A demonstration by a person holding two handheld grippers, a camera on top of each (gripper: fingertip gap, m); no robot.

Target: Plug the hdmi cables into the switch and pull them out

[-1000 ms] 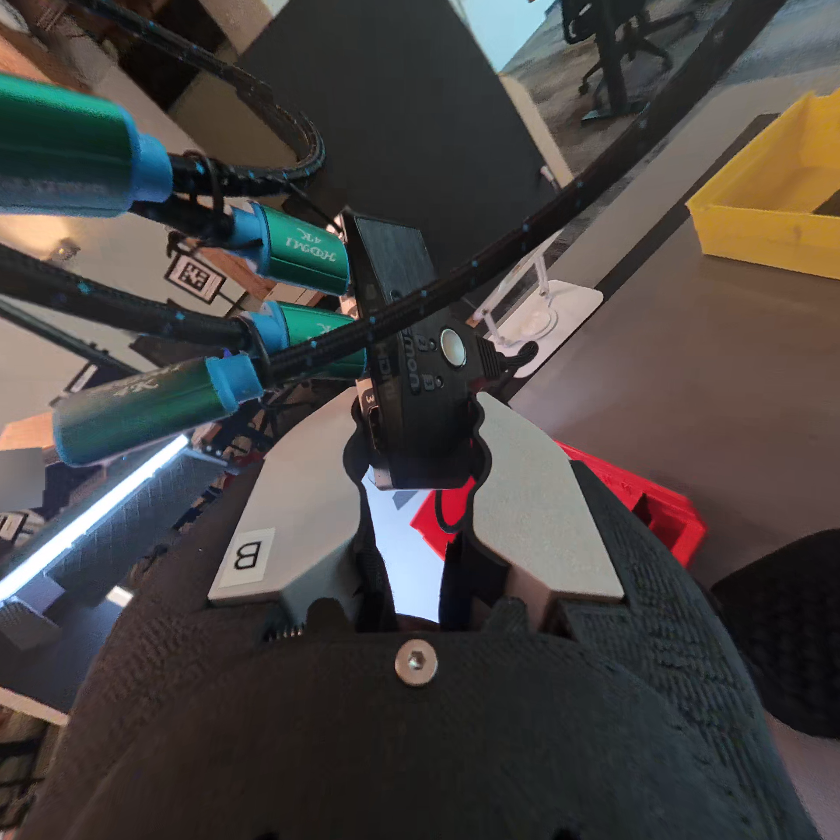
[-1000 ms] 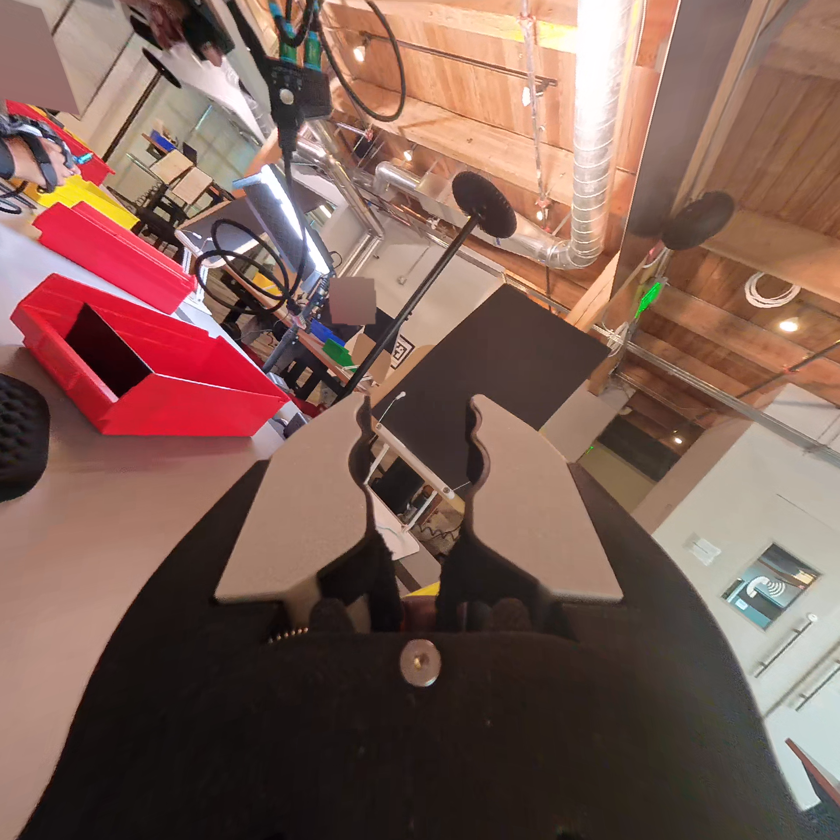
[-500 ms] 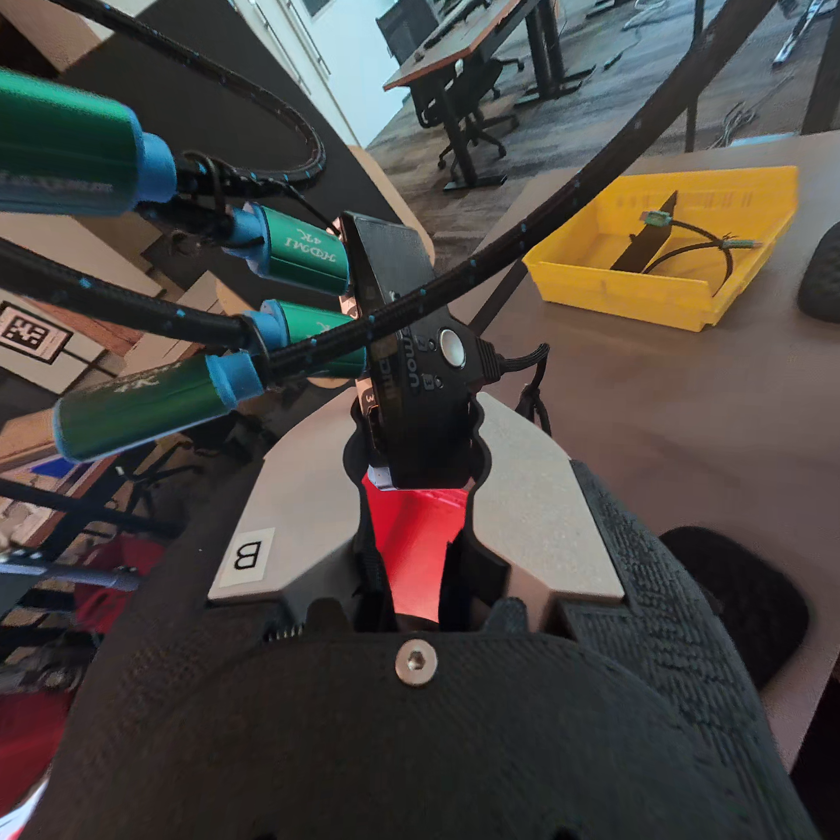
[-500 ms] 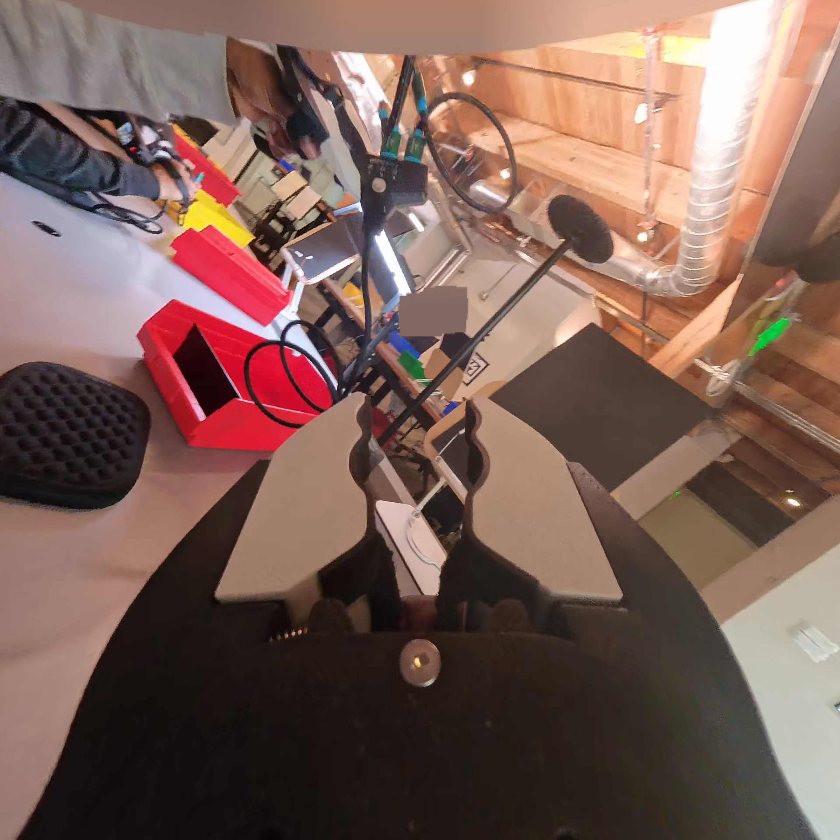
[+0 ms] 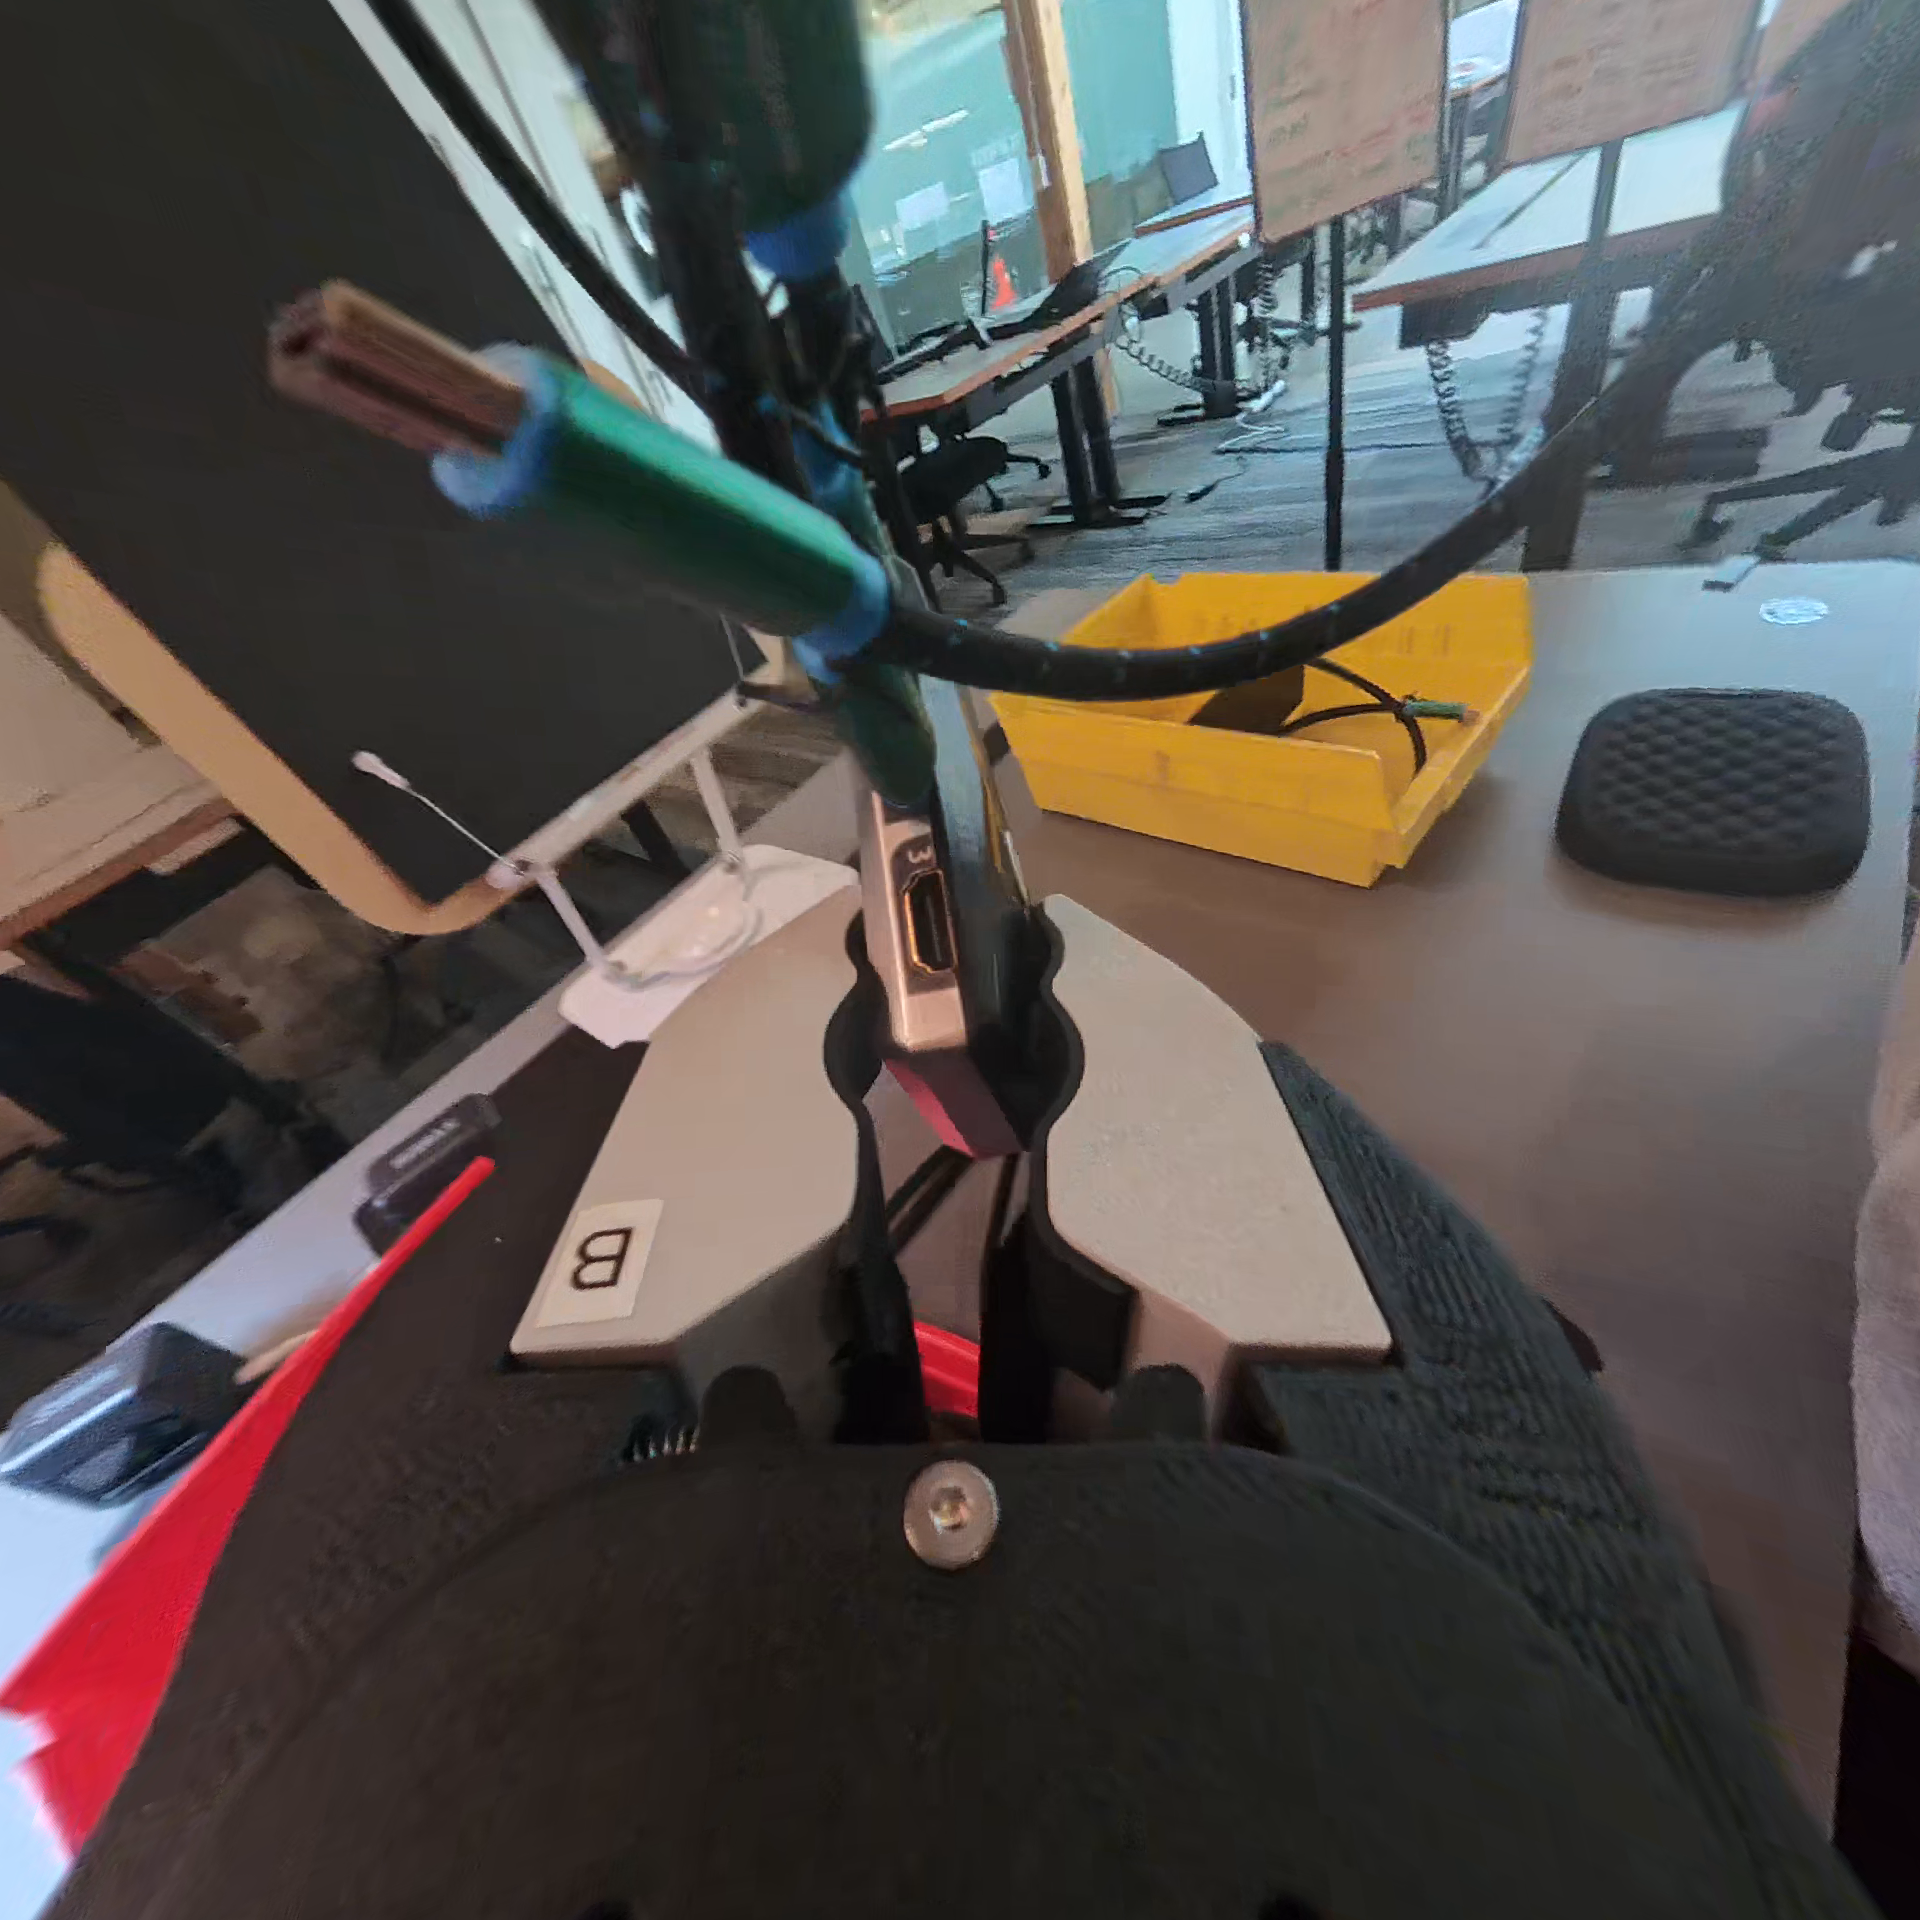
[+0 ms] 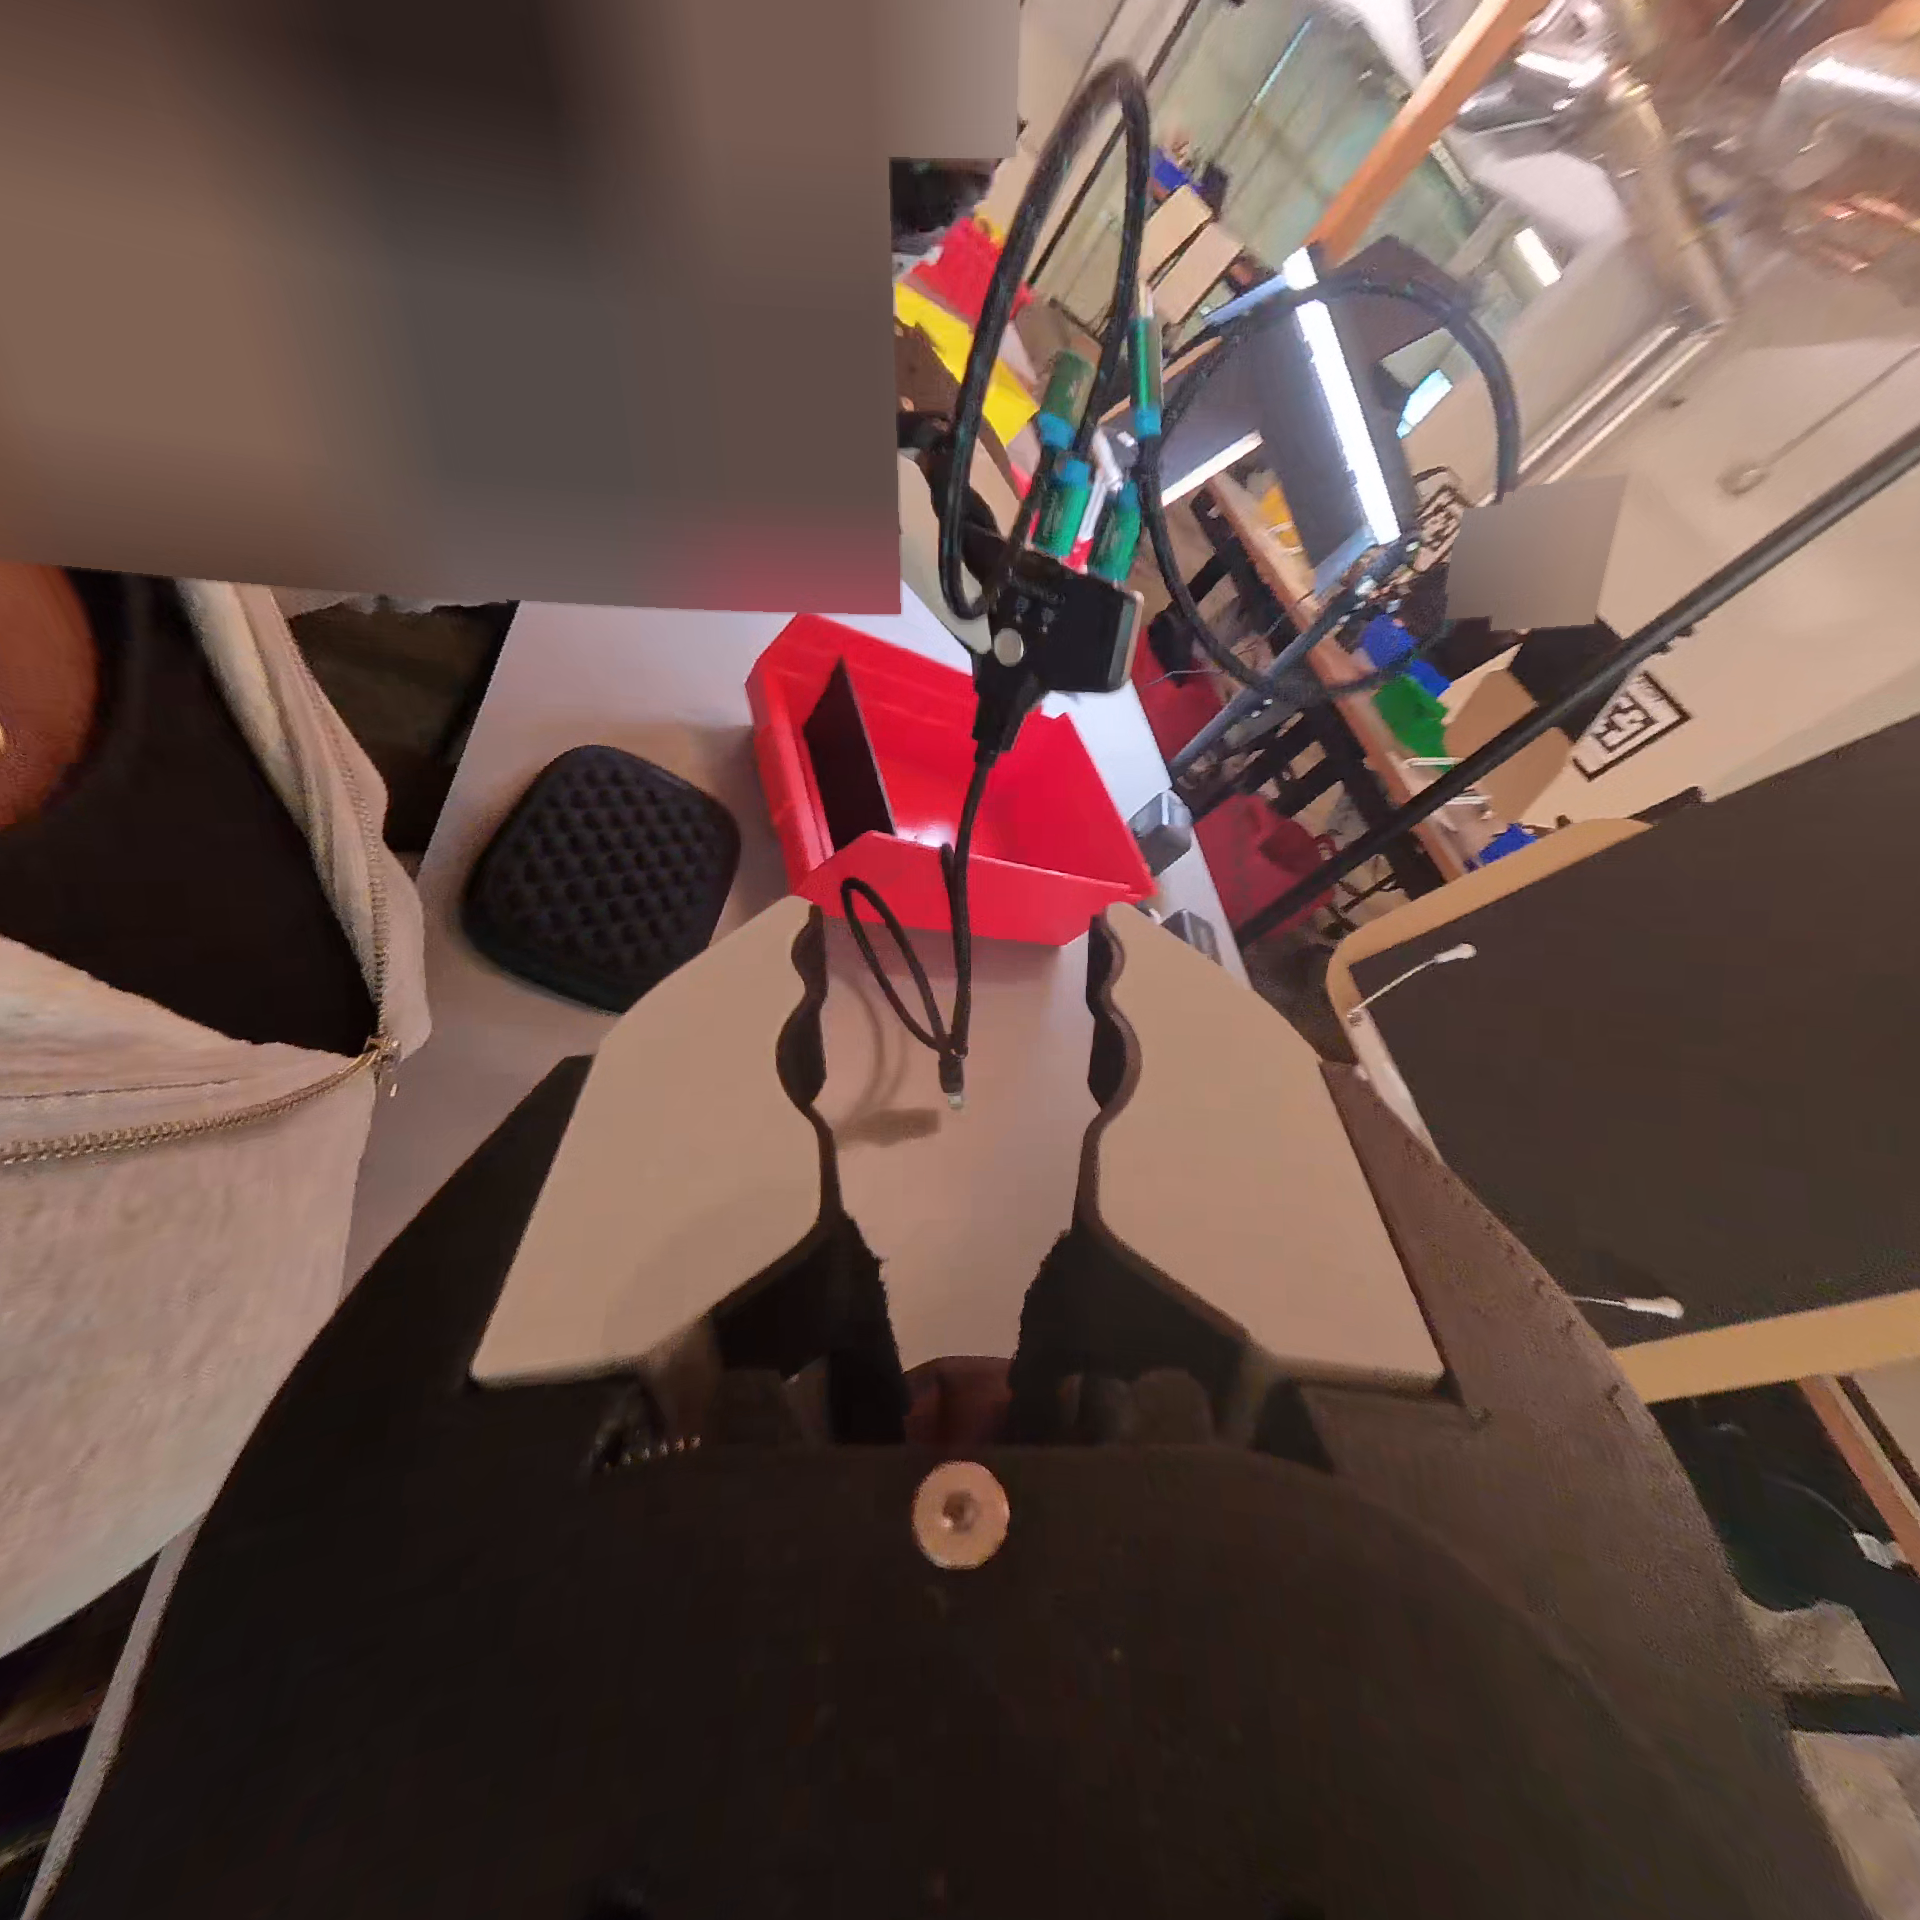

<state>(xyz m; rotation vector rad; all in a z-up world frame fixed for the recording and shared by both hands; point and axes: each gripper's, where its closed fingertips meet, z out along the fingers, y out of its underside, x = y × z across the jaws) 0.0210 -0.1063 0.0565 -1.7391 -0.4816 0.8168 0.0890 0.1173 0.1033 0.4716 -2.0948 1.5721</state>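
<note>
Table (image 5: pixel 1455 1039): a brown top is seen under both grippers, bearing 1 yellow bin (image 5: pixel 1226 790), 1 red bin (image 6: pixel 1018 831) and 1 black padded case (image 6: pixel 603 873).
Switch (image 5: pixel 940 935): held in the air above the table, edge-on in the left wrist view, with 1 empty port facing the camera.
Left gripper (image 5: pixel 951 997): closed on the lower end of the switch, which is pinched between its jaws.
Right gripper (image 6: pixel 951 997): its jaws are spread with nothing between them; only the table and a thin dangling lead (image 6: pixel 961 935) are seen through the gap.
HDMI cables (image 6: pixel 1070 509): 2 green plugs appear seated in the top edge of the switch, their long axes running up and away from it.
Loose plug (image 5: pixel 582 488): 1 green plug hangs free up and left of the switch, its metal tip bare.
Key relation: from the right gripper, the switch lies ahead and above, well apart; the free gripper is judged the one to reach the plugs, along their axis.
</note>
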